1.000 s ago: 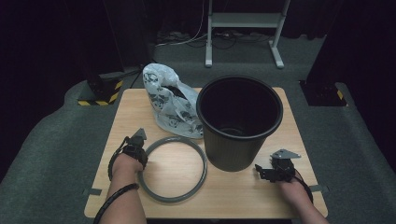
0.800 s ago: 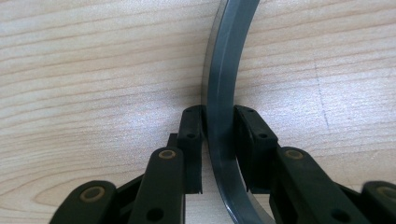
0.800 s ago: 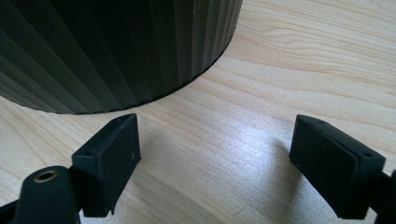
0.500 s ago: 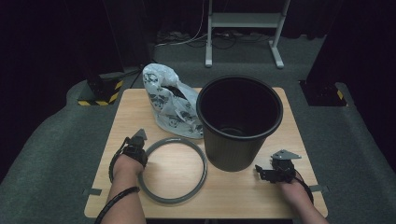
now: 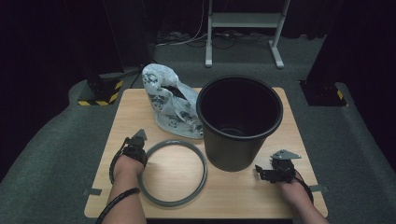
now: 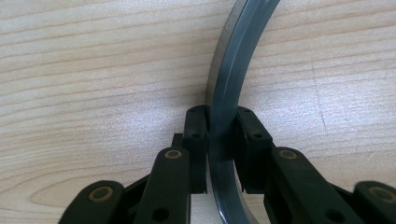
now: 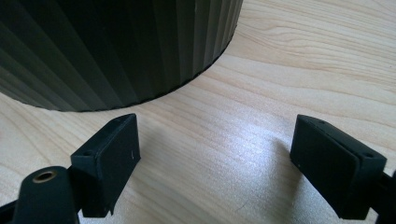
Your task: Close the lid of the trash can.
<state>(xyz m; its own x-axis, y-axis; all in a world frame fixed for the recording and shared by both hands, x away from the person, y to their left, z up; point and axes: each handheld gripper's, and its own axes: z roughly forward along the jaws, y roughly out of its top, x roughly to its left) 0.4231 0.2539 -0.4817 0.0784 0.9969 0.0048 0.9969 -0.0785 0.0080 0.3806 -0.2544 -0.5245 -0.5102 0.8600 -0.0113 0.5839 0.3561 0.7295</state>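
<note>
no readable text, no labels, no brands, no numbers on anything

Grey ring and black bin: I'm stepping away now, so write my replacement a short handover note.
Left gripper: shut on the grey ring, which lies flat on the table.
Right gripper: open, holding nothing, low beside the base of the black bin.
The bin stands upright; a patterned plastic bag lies to its left.
Done: ring gripped.
Left, probably: line the bin with the bag, then fit the ring on the rim.

Ring (image 5: pixel 173 172) lies left of bin (image 5: pixel 239 122), bag (image 5: pixel 170 100) behind.
</note>
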